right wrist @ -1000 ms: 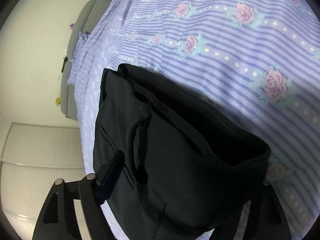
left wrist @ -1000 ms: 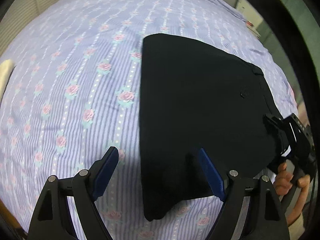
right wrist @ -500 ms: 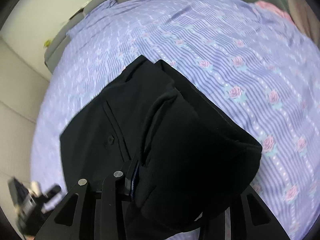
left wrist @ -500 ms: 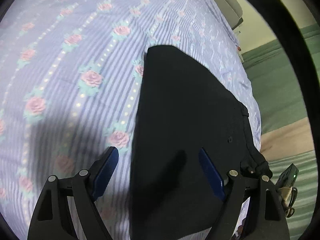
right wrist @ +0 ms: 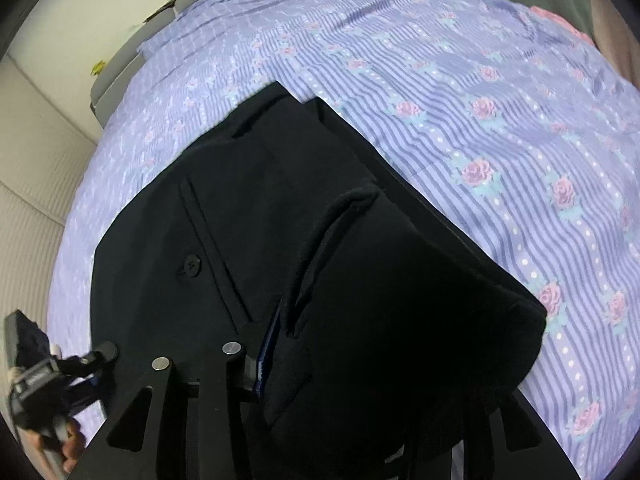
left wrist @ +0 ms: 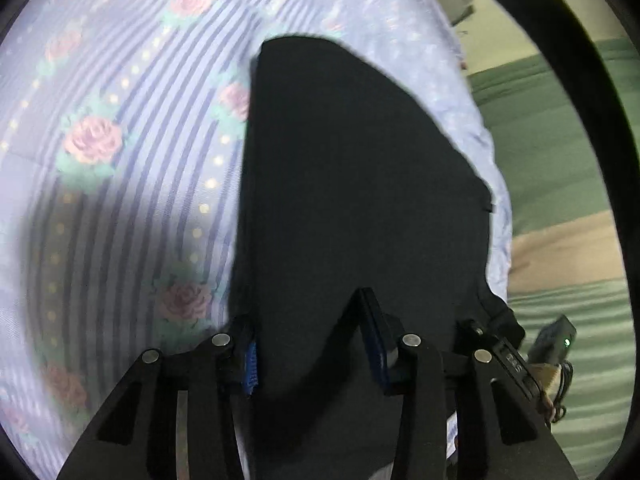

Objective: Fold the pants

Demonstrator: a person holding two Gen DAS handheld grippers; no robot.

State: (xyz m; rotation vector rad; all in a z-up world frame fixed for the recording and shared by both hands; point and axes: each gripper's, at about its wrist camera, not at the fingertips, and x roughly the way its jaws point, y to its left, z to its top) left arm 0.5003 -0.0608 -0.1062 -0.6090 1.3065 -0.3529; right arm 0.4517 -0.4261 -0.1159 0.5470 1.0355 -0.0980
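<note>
Black pants [left wrist: 352,184] lie folded on a bed with a lilac striped, rose-patterned sheet [left wrist: 120,128]. My left gripper [left wrist: 316,352] has its blue pads on both sides of the near edge of the pants and is closing on the cloth. In the right wrist view the pants [right wrist: 240,208] show a back pocket with a button. My right gripper [right wrist: 360,360] is shut on the waistband end of the pants, which bulges over its fingers and hides the right finger.
The bed edge [left wrist: 496,208] drops to a green floor [left wrist: 560,128] on the right. A grey headboard [right wrist: 120,76] and pale wall lie beyond. The other hand-held gripper [right wrist: 36,364] shows at lower left in the right wrist view.
My left gripper moved forward onto the pants' near edge and its jaws narrowed around the cloth. My right gripper stayed shut on the waistband and lifted and swung.
</note>
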